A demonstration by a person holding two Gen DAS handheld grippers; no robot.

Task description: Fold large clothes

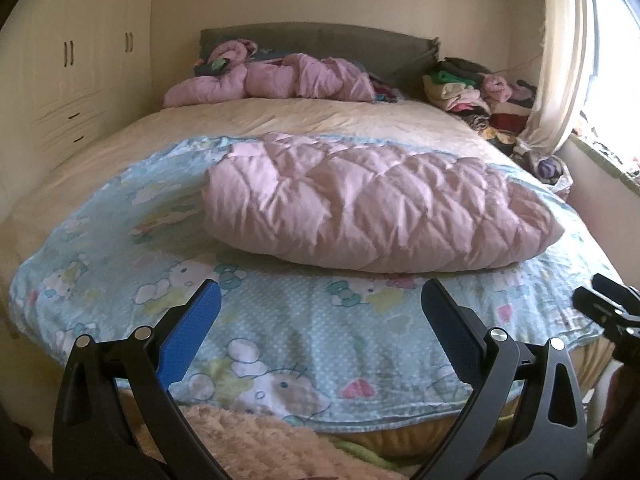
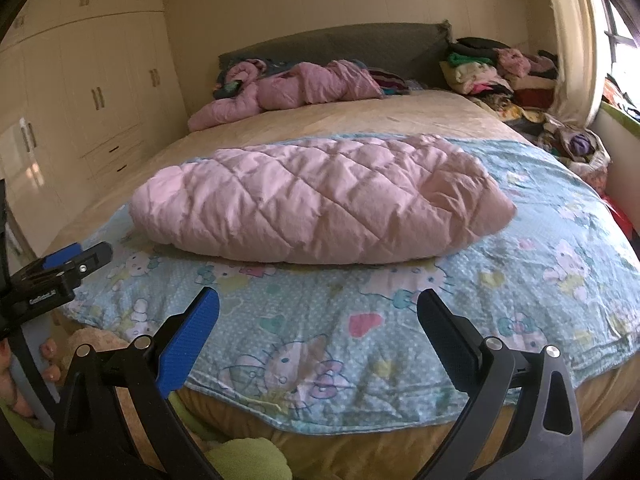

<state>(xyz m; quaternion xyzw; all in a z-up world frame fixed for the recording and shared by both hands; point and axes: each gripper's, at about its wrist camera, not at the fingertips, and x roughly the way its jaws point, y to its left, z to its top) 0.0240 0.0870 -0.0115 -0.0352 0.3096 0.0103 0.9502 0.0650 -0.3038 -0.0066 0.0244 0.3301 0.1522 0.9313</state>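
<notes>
From the left wrist, the left gripper (image 1: 320, 300) is seen spread wide and empty before a puffy pink quilted garment (image 1: 376, 204) folded on the blue cartoon sheet (image 1: 280, 320), while from the right wrist, the wide, empty right gripper (image 2: 318, 308) faces that garment's long axis, laid left to right.

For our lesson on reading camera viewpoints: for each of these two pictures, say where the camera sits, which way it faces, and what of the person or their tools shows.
Left wrist view: sits on the left gripper at the bed's foot, facing the headboard; its open fingers frame the pink quilted garment; the right gripper shows at right.
Right wrist view: sits on the right gripper, facing the same way from further right; the left gripper and the hand holding it show at left.
Shared: garment, cartoon-print blue sheet, headboard, wardrobe.
</notes>
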